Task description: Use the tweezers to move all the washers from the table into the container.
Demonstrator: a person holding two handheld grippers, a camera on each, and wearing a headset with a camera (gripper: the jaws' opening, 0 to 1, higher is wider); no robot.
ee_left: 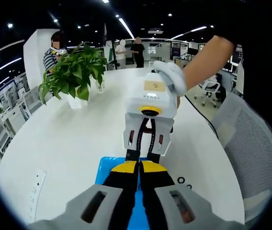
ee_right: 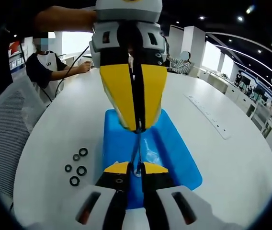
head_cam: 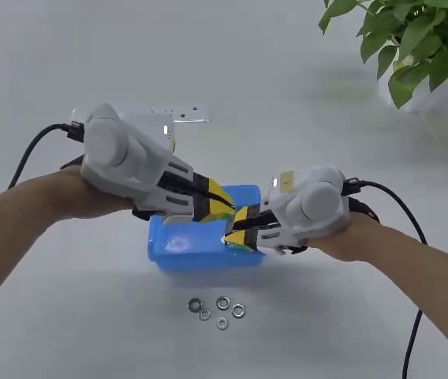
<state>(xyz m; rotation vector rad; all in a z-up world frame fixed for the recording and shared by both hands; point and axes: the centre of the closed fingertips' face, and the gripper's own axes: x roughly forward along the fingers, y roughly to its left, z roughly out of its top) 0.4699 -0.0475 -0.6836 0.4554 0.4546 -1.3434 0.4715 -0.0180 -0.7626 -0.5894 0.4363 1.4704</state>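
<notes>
My left tongs (ee_right: pixel 137 128) are clenched on the tweezers (ee_right: pixel 136 148) above the blue container (ee_right: pixel 174 153), the right tongs (ee_right: pixel 137 169) seemingly pinching their tips, so I fear a clumsy handover dropping them, with five washers (ee_right: pixel 81 170) waiting on the tabletop (ee_right: pixel 232 163) alongside.

I read the container (head_cam: pixel 200 245) as plain blue on a white table (head_cam: pixel 66 79). Washers (head_cam: pixel 218 308): silver in the head view, dark in the right gripper view. Left gripper (head_cam: pixel 225 208) and right gripper (head_cam: pixel 234 230): pale grey bodies, yellow-and-black jaw tips. Tweezers (ee_right: pixel 137 148): grey. Plant (head_cam: pixel 413 39): green leaves.
</notes>
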